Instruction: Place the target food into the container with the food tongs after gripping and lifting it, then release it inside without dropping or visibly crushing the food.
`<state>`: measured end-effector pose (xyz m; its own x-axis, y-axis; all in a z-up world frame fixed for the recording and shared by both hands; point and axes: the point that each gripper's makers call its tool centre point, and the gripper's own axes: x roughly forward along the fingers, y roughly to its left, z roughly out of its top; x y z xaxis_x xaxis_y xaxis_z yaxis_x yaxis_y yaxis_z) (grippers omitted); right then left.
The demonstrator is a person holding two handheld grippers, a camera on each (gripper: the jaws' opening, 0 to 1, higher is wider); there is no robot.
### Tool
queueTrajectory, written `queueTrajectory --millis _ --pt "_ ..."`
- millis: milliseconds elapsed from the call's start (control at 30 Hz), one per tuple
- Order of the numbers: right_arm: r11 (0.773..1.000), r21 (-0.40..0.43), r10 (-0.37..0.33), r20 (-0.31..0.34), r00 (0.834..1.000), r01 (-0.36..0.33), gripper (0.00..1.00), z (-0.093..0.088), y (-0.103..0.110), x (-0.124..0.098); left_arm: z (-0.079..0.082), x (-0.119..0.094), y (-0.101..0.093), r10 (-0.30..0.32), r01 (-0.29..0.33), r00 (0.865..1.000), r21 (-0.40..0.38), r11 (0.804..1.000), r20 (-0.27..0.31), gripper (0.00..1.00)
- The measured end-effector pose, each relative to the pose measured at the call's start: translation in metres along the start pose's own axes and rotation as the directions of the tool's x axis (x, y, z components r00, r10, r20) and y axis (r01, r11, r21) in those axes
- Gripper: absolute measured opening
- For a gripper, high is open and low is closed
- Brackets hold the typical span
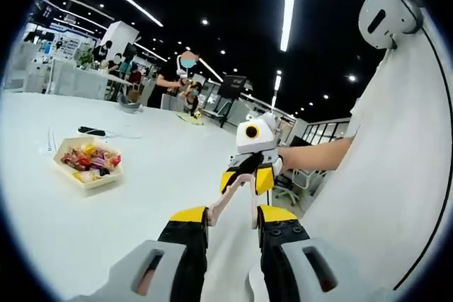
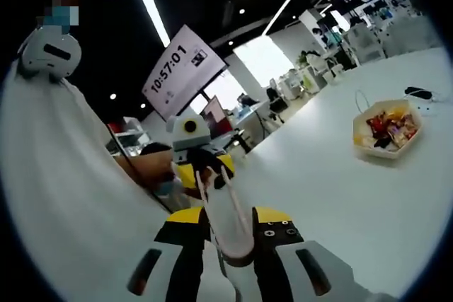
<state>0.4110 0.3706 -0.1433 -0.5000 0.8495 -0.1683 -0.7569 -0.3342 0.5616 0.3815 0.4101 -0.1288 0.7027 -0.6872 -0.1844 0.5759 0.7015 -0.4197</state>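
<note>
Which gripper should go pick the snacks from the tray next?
Probably right: the tongs sit between the right gripper's jaws, with the snack tray ahead on the table. The left gripper seems only to reach their far end.

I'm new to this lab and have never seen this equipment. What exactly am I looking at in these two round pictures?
A person holds a hand-held two-jaw gripper in each hand; each carries a fisheye camera looking along its own jaws. In the left gripper view, the left gripper and the right gripper both hold the pale food tongs between them. The right gripper view looks the other way along the same tongs. On the white table sits a container of colourful wrapped food, plus a small dark object I can't identify.
</note>
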Motion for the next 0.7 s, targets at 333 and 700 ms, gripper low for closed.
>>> queueTrajectory --millis 333,700 --pt "0.996 -0.080 -0.032 -0.045 0.998 0.028 0.26 -0.011 -0.003 0.002 -0.016 0.002 0.004 0.009 -0.005 0.997 0.059 0.998 -0.074 0.26" --pt "0.988 -0.146 -0.067 -0.096 0.993 0.053 0.25 -0.024 -0.005 0.004 -0.034 0.006 0.005 0.014 -0.001 0.988 0.085 0.996 -0.156 0.29"
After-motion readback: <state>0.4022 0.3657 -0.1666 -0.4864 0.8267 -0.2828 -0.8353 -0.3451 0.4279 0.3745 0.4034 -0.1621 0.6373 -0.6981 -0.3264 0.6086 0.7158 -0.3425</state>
